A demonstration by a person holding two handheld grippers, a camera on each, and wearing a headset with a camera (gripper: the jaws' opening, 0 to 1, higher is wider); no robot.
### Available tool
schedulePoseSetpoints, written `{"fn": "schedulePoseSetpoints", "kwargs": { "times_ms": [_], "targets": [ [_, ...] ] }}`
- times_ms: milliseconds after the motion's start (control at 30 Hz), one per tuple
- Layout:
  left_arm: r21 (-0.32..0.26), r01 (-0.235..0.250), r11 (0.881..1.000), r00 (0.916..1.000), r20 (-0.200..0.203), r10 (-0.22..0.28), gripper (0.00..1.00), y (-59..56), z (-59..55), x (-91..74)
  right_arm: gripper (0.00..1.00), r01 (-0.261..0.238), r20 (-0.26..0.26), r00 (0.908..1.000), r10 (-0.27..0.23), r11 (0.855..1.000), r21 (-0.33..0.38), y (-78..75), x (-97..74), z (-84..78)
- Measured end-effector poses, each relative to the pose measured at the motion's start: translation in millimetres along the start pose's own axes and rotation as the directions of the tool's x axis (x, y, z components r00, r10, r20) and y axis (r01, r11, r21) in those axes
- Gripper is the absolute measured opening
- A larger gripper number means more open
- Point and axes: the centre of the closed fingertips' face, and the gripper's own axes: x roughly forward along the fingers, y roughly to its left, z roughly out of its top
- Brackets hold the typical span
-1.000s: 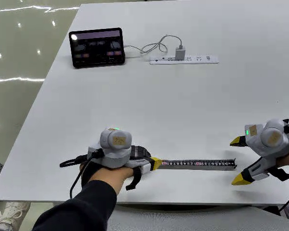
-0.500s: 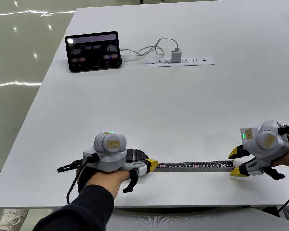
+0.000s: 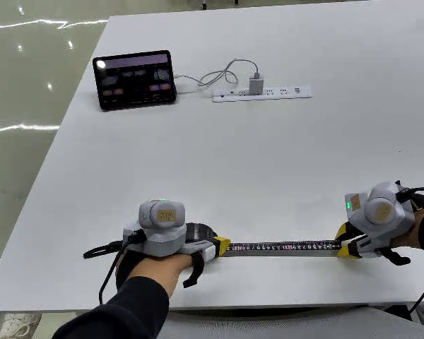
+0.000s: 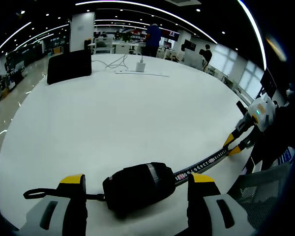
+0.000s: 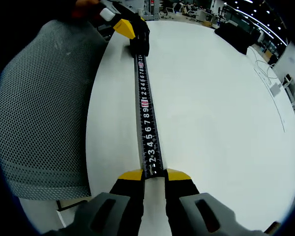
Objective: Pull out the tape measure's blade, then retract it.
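The black tape measure case [image 3: 198, 232] lies near the table's front edge, and my left gripper [image 3: 219, 244] is shut on it; its yellow-tipped jaws flank the case [image 4: 137, 189] closely. The blade [image 3: 283, 246] stretches flat along the table to the right. My right gripper [image 3: 343, 244] is shut on the blade's end. In the right gripper view the numbered blade [image 5: 146, 113] runs from my right gripper [image 5: 155, 174] straight to the far case [image 5: 140, 44]. The left gripper view shows the blade [image 4: 206, 162] leading to the right gripper [image 4: 236, 142].
A dark tablet [image 3: 135, 78] stands at the back left of the white table [image 3: 268, 162]. A power strip [image 3: 261, 92] with a charger and cable lies beside it. A grey mesh chair [image 5: 39, 98] sits just off the front edge.
My right gripper, open and off the blade's end a second ago, has moved in and shut on it. The left gripper and case have stayed put.
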Motion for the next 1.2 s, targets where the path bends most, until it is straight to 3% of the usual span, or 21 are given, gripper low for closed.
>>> {"fn": "schedulePoseSetpoints", "kwargs": {
  "times_ms": [100,300,433,1200],
  "targets": [
    [-0.005,-0.016,1.000,0.9999,-0.002,0.016,0.74,1.5,0.7,0.6,0.11,-0.014,-0.023,0.9996,0.014,1.000,-0.026,-0.2,0.1,-0.2],
    [-0.025,0.022,0.999,0.9993,-0.030,-0.023,0.65,-11.1,-3.0,6.9,0.11,-0.025,-0.069,0.9973,0.026,1.000,0.008,-4.3,2.4,-3.0],
    [-0.058,-0.031,0.998,0.9988,-0.039,0.029,0.59,1.2,-2.5,9.3,0.11,-0.023,-0.080,0.9965,0.025,0.999,0.028,-3.1,2.8,-3.4],
    [0.035,-0.048,0.998,0.9977,-0.045,0.050,0.58,-3.1,-1.8,14.2,0.11,0.005,-0.087,0.9962,0.000,0.998,0.058,-3.0,3.8,-4.5]
  ]
}}
